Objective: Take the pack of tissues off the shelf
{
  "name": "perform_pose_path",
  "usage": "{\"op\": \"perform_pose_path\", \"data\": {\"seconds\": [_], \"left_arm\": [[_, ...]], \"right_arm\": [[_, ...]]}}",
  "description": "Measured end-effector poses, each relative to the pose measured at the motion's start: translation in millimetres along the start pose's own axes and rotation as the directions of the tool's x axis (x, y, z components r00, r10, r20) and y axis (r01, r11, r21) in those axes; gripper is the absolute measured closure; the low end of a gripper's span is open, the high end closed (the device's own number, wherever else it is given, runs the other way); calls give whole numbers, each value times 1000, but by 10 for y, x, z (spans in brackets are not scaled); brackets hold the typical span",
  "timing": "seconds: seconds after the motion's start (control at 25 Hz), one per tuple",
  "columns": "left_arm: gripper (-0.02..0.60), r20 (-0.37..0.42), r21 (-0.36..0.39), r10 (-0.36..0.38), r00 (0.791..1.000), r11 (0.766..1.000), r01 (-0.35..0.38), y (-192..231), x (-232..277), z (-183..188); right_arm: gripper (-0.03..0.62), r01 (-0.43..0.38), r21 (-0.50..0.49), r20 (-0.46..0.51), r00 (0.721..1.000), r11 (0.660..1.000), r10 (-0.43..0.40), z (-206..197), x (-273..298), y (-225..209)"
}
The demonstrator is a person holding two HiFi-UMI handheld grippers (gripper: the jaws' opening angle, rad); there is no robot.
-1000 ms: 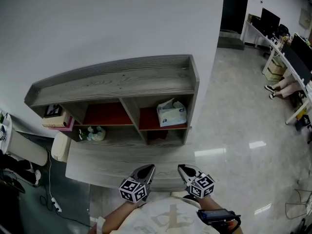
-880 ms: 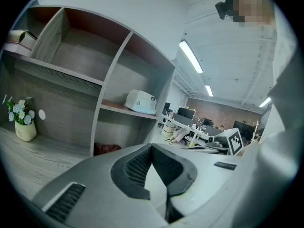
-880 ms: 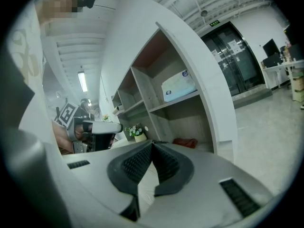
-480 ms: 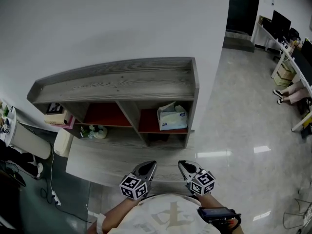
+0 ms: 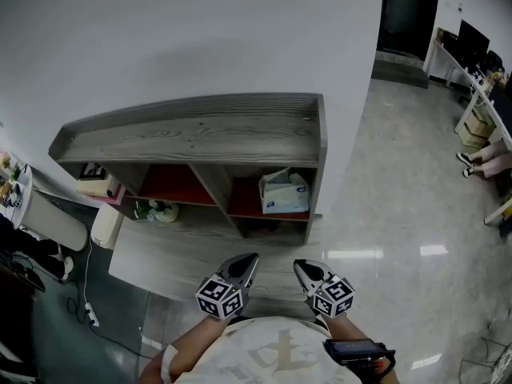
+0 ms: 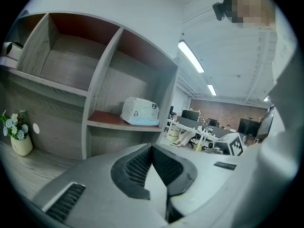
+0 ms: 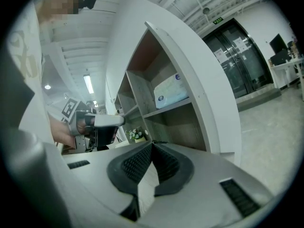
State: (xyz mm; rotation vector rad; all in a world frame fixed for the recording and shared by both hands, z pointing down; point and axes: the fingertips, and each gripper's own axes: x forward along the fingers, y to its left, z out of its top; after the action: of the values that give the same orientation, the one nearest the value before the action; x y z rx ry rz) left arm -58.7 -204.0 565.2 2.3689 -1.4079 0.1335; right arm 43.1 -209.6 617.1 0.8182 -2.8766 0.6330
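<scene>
The pack of tissues (image 5: pixel 283 193) is white with a pale blue base and lies in the right-hand compartment of the grey wooden shelf (image 5: pixel 200 130). It also shows in the left gripper view as the pack of tissues (image 6: pixel 139 111) and in the right gripper view as the pack of tissues (image 7: pixel 170 92). My left gripper (image 5: pixel 250 258) and right gripper (image 5: pixel 298 266) hang side by side over the desk's near edge, well short of the shelf. Both have their jaws pressed together with nothing between them.
The shelf stands on a grey wooden desk (image 5: pixel 168 254) against a white wall. A small vase of flowers (image 5: pixel 155 210) sits under the left compartment, and a box (image 5: pixel 100 186) lies at the far left. Glossy floor (image 5: pixel 400 214) stretches to the right, toward office desks.
Both grippers have crept a little toward the shelf, staying shut. The head view has drifted, so the shelf sits slightly further right and lower in the picture.
</scene>
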Motion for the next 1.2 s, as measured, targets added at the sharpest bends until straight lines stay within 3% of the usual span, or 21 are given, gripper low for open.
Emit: {"op": "perform_pose_path", "data": {"seconds": [0.36, 1.2], "left_arm": [[567, 32, 13, 33, 999, 999, -33, 61, 149, 221], [550, 86, 70, 92, 992, 993, -99, 296, 476, 761]], "right_arm": [[589, -51, -17, 2, 999, 999, 51, 112, 127, -16], [589, -28, -8, 6, 1000, 1000, 28, 119, 173, -128]]}}
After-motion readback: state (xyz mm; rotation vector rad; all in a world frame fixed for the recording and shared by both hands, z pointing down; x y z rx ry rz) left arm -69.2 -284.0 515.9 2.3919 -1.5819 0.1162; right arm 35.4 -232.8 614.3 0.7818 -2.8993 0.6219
